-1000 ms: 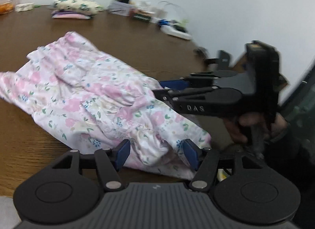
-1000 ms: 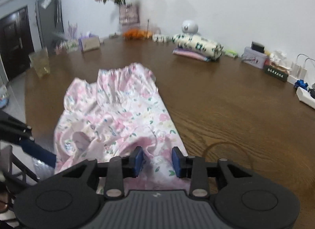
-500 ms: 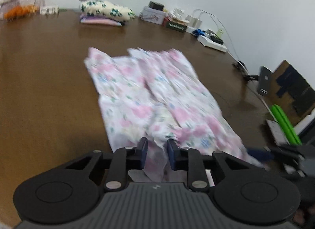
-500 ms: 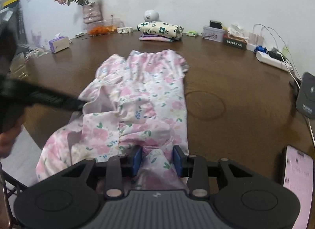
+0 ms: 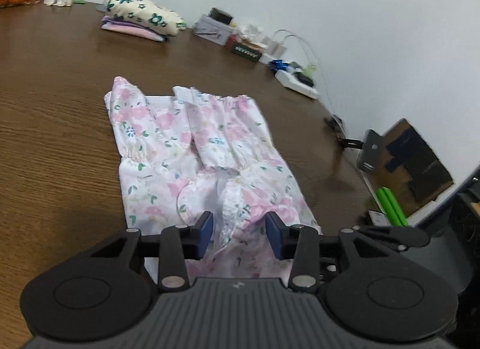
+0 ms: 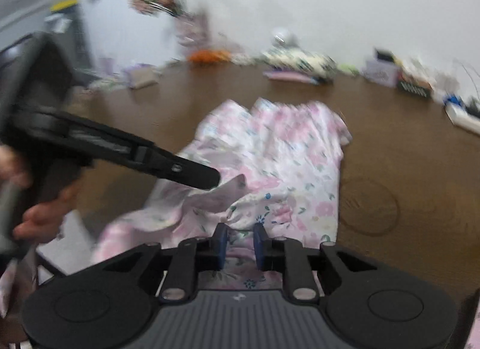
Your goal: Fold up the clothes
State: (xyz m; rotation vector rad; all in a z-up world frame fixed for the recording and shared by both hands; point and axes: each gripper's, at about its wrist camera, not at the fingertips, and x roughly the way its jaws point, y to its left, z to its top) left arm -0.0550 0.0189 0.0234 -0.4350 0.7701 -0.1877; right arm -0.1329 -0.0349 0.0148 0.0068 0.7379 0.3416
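— On the brown wooden surface (image 5: 60, 139), what lies there?
— A pink floral garment (image 5: 192, 151), spread lengthwise, its gathered waistband at the far end and its near end hanging over the surface's edge toward the person.
— And the left tongs (image 5: 239, 233)?
— Spread. Their jaws have just been opening; a ruffled fold of the garment rises between the blue pads (image 5: 205, 230) without either pad pressing on it.
— The right tongs (image 6: 240, 242)?
— Narrower. Their jaws have just been closing, with cloth bunched between them at the near hem. The view is blurred, so I cannot tell whether the pads truly pinch it.
— Anything else nearby?
— In the right view, the left tool reaches in from the side, its tip at a lifted flap of the garment, a hand (image 6: 39, 214) on its handle. Folded clothes (image 5: 141, 19) sit stacked at the far edge, well apart.
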